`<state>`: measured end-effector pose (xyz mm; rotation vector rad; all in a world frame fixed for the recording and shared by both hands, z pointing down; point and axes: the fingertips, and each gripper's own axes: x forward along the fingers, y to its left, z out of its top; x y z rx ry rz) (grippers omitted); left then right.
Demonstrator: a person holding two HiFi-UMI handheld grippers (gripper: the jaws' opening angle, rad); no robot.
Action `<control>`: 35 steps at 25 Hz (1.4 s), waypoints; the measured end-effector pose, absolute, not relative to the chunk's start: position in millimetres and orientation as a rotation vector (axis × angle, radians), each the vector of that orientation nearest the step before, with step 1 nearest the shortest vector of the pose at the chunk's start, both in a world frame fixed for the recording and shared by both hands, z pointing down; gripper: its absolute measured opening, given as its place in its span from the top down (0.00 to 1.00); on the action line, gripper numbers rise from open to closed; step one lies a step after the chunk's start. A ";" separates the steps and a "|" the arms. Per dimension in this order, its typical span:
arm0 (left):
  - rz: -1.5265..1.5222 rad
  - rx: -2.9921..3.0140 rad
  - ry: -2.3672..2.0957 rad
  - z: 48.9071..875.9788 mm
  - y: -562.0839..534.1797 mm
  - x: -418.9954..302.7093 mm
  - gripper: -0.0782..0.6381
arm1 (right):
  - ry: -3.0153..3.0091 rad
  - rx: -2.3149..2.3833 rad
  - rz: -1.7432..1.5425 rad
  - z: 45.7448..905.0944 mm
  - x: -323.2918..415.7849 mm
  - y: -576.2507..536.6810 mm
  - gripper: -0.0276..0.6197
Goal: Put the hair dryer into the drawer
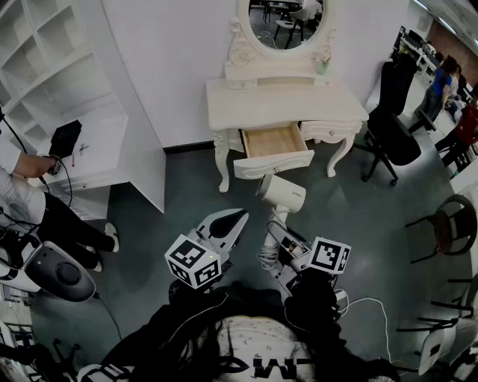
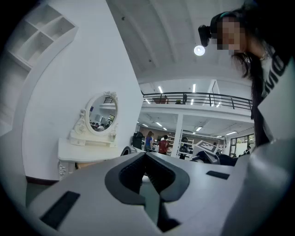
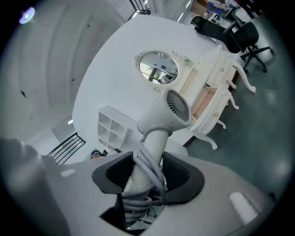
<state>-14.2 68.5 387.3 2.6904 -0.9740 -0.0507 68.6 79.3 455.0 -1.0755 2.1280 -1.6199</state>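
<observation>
Only right gripper view shows hair dryer (image 3: 159, 120) grille (image 3: 178, 105).

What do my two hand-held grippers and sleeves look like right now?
Both the left hand-held gripper and the right hand-held gripper have pale grey-white, wedge-shaped shells with dark padded jaw liners. Each carries a white cube with black square markers. The sleeves are black. A white cable runs near the right one.

floor (image 1: 187, 201): dark grey, bare | wall (image 1: 172, 67): plain white | dressing table (image 1: 287, 97): white, curved legs, against the wall, oval mirror (image 1: 290, 22) on top | shelf unit (image 1: 45, 52): white, left | office chair (image 1: 394, 112): black, right of the table | ceiling light (image 2: 199, 50): round, lit | railing (image 2: 198, 97): black, along the upper level
</observation>
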 end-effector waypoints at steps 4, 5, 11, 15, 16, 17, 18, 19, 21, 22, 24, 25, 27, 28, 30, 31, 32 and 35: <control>-0.047 2.685 -0.973 390.8 67.5 -20.1 0.89 | 2.254 -0.934 -1.468 439.2 52.6 68.9 0.63; -0.045 2.682 -0.972 391.6 67.0 -21.9 0.89 | 2.256 -0.935 -1.467 439.6 51.1 68.4 0.63; -0.040 2.680 -0.953 394.1 64.9 -31.7 0.89 | 2.228 -0.981 -1.487 441.7 44.3 68.6 0.63; -0.041 2.687 -0.928 395.5 66.8 -34.7 0.89 | 2.253 -0.953 -1.433 435.9 37.2 66.9 0.63; -0.041 2.689 -0.920 396.0 68.1 -35.9 0.89 | 2.239 -0.969 -1.447 438.5 37.1 68.3 0.63; -0.041 2.690 -0.913 396.5 69.3 -37.6 0.89 | 2.219 -0.991 -1.468 442.1 37.3 70.1 0.63; -0.041 2.690 -0.907 397.1 70.1 -39.8 0.89 | 2.194 -1.019 -1.495 445.9 37.6 72.4 0.63; -0.041 2.688 -0.904 398.0 70.7 -42.2 0.89 | 2.162 -1.056 -1.530 450.0 38.3 75.4 0.63; -0.043 2.682 -0.900 400.6 71.2 -46.4 0.89 | 2.127 -1.092 -1.566 454.7 37.8 79.2 0.63; -0.046 2.679 -0.898 402.1 70.9 -47.9 0.89 | 2.150 -1.067 -1.541 452.9 35.3 77.8 0.63; -0.051 2.675 -0.895 404.2 69.9 -49.5 0.89 | 2.188 -1.028 -1.501 450.1 31.5 74.3 0.63; -0.053 2.674 -0.893 404.7 69.4 -49.7 0.89 | 2.190 -1.027 -1.501 450.3 30.9 73.5 0.63; -0.057 2.673 -0.890 404.6 68.3 -49.8 0.89 | 2.185 -1.034 -1.513 451.0 30.6 72.7 0.63; -0.059 2.672 -0.890 404.4 67.6 -50.2 0.89 | 2.184 -1.035 -1.516 450.8 30.3 72.0 0.63; -0.066 2.668 -0.893 404.7 64.9 -51.8 0.89 | 2.184 -1.034 -1.521 450.2 29.1 69.6 0.63; -0.067 2.666 -0.896 405.4 62.6 -52.8 0.89 | 2.177 -1.039 -1.531 450.8 28.9 68.0 0.63; -0.066 2.663 -0.899 406.3 59.7 -53.3 0.89 | 2.164 -1.050 -1.549 452.5 29.4 66.4 0.63; -0.062 2.653 -0.908 409.2 49.6 -51.3 0.89 | 2.169 -1.021 -1.553 453.7 30.1 56.1 0.63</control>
